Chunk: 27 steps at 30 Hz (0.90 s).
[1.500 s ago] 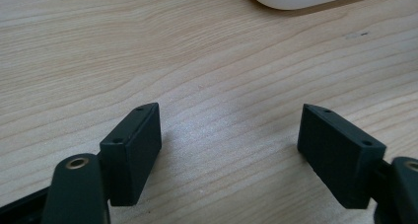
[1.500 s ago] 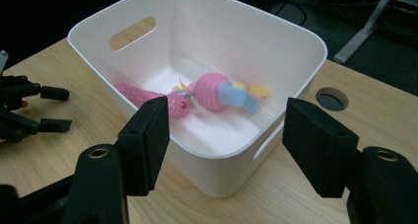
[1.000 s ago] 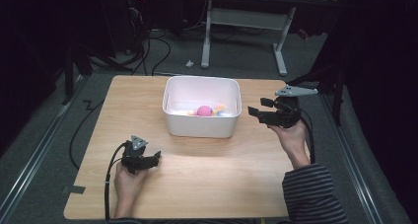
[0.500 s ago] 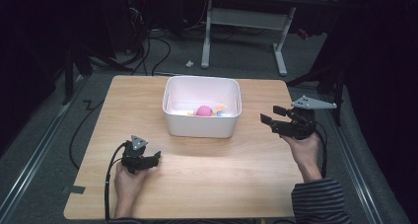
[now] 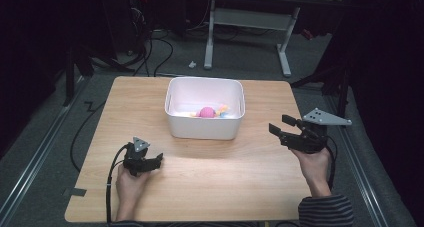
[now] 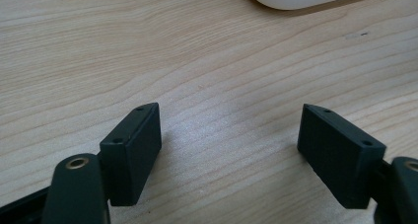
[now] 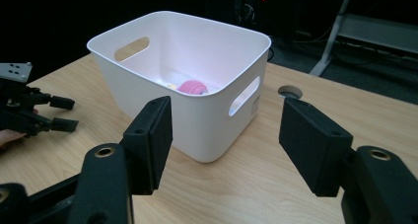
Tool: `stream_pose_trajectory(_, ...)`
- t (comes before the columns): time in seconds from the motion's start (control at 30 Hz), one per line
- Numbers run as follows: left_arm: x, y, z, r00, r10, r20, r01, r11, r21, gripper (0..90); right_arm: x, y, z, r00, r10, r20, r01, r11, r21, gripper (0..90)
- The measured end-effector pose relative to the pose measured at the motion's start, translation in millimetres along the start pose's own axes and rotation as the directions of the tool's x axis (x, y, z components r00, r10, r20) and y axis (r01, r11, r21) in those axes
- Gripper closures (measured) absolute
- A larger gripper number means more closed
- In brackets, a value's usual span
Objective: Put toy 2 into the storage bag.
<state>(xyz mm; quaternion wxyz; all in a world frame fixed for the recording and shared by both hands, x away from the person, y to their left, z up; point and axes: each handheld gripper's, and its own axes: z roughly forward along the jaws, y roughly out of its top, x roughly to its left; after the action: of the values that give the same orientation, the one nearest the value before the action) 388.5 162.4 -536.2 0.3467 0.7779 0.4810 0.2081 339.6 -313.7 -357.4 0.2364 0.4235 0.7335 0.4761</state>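
A white plastic bin (image 5: pixel 205 127) with handle slots stands mid-table; the same bin (image 7: pixel 197 120) fills much of the right gripper view. Inside lie a pink ball (image 5: pixel 206 112) and small yellow, orange and blue pieces; the pink ball (image 7: pixel 192 88) peeks over the rim. My left gripper (image 5: pixel 159 159) rests low on the wood at front left, open, nothing between its jaws (image 6: pixel 229 150). My right gripper (image 5: pixel 281 125) hovers right of the bin, pointing at it, open and empty (image 7: pixel 226 135).
The wooden table (image 5: pixel 235 177) has bare surface in front of the bin. A round cable hole (image 7: pixel 290 91) sits in the tabletop beyond the bin. Dark floor with cables and a white desk frame (image 5: pixel 250 22) lie behind the table.
My right gripper has drawn back from beside the bin toward the table's right front edge and dropped slightly. The left gripper has stayed where it was.
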Motion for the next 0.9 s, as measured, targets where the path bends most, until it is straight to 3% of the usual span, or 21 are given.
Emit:
stream_pose_trajectory(0.47, 0.0, 0.0, 0.0, 1.0, 0.0, 0.0, 0.0, 1.0, 0.0, 25.1, -8.9, -36.6, -4.6, 0.9967, 0.08, 0.015, -0.08, 0.9968, 0.0, 38.2)
stream_pose_trajectory(0.9, 0.0, 0.0, 0.0, 1.0, 0.0, 0.0, 0.0, 1.0, 0.0, 25.1, -7.9, -70.8, 9.1, 0.9923, 0.122, 0.017, -0.123, 0.9919, 0.031, 38.3)
